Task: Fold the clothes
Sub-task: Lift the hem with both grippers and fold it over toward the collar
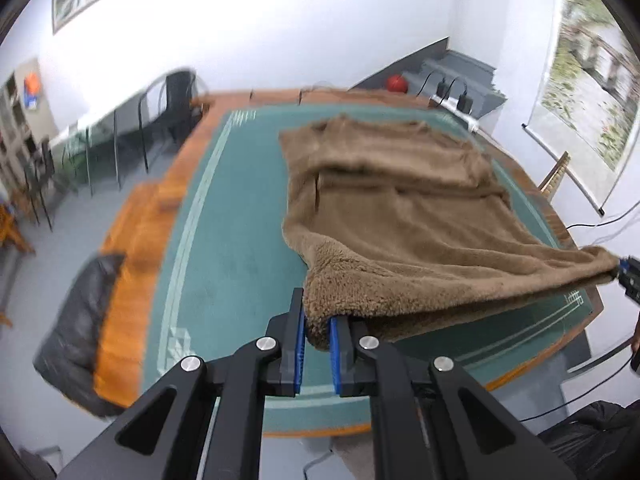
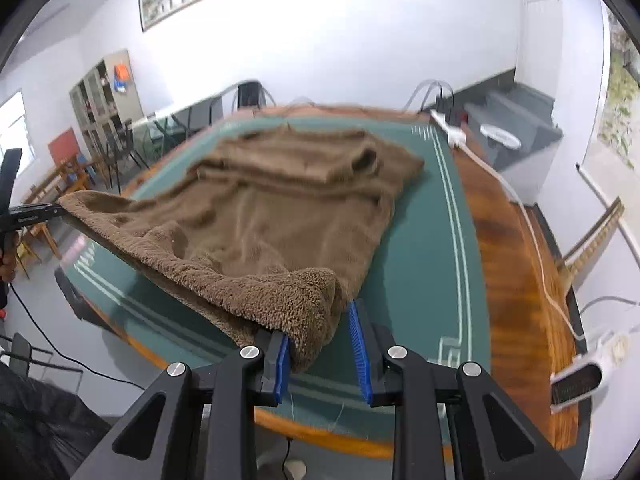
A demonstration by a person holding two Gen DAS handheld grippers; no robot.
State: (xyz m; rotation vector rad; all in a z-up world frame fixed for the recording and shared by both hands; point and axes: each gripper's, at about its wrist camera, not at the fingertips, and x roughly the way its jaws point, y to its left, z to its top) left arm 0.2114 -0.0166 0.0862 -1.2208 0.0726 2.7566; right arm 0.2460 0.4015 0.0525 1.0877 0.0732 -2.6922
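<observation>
Bare green mat (image 1: pixel 224 240) left of garment (image 1: pixel 400 208); power strip (image 2: pixel 452 132) crowds far-right edge.

Fuzzy tan-brown fleece garment (image 1: pixel 400 208) (image 2: pixel 288 208) lies spread w/ creases over the green-topped table's far and middle part, nearer its right edge. Its near hem is lifted off the surface at both corners, sagging slightly btwn them.

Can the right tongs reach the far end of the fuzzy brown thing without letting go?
Probably not. The right tongs are pinching the near corner of the brown fleece garment, whose far end lies across the green table mat, well beyond them.
</observation>
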